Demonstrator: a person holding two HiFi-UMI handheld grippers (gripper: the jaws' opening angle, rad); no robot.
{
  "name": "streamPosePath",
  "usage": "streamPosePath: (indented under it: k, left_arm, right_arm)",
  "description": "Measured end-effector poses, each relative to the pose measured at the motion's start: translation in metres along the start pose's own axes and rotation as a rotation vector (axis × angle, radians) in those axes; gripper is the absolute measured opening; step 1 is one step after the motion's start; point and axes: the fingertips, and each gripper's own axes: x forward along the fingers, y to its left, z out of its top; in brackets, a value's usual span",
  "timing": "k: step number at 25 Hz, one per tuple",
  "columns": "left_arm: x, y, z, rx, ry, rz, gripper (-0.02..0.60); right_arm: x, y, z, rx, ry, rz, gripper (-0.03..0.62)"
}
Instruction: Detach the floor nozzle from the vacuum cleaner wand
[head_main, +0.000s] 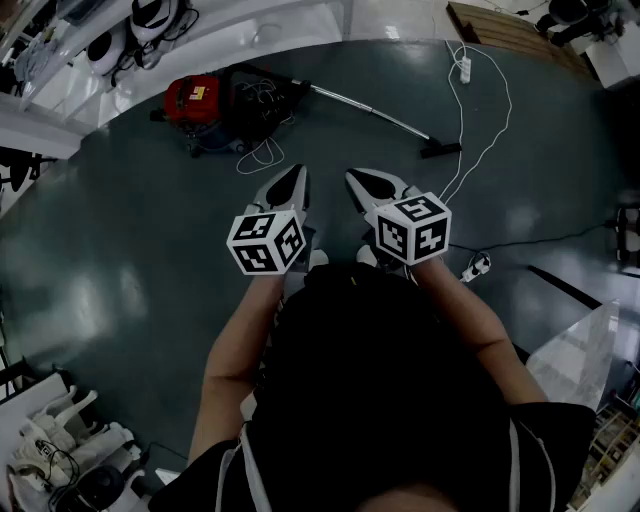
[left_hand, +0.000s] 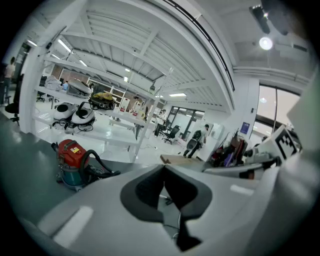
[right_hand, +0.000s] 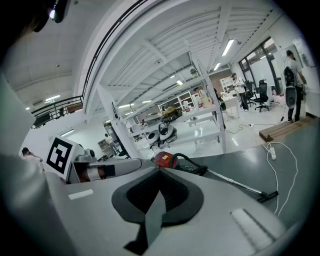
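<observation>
Left gripper (head_main: 295, 176) and right gripper (head_main: 354, 178) are both clenched on nothing, held side by side above the dark floor (head_main: 120, 250). Well beyond them lies the red vacuum cleaner (head_main: 205, 105). Its wand (head_main: 370, 110) runs rightward to the floor nozzle (head_main: 440, 150), attached at its end.

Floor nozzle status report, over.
Left gripper, right gripper shut, empty. Floor nozzle on wand, on floor ahead, untouched. White cable lies beside nozzle.

Dark floor (head_main: 120, 260), red vacuum cleaner (head_main: 197, 100), wand (head_main: 370, 111), floor nozzle (head_main: 440, 150), white cable (head_main: 462, 110)
</observation>
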Motion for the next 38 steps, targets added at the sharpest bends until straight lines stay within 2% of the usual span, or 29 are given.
streamPosePath:
  k: [9,14,20,28,38]
  left_arm:
    - [0.002,-0.001,-0.003,-0.008,0.021,-0.007,0.009]
    - [0.002,-0.001,-0.006,-0.053,0.018,-0.026,0.009]
    - [-0.001,0.006,-0.01,-0.065,0.031,-0.019,0.009]
    - [-0.011,0.025,-0.013,-0.054,0.042,-0.027,0.009]
    - [-0.033,0.067,-0.006,-0.043,0.039,-0.033,0.009]
  right_arm:
    - [0.003,0.002,0.0,0.003,0.017,0.005,-0.003]
    - [0.005,0.003,-0.002,0.032,0.015,0.011,-0.003]
    - [0.008,0.006,-0.006,0.044,0.021,0.004,-0.003]
    - [0.023,0.021,-0.015,0.047,0.038,-0.017,-0.003]
    - [0.049,0.054,-0.011,0.049,0.003,-0.012,-0.003]
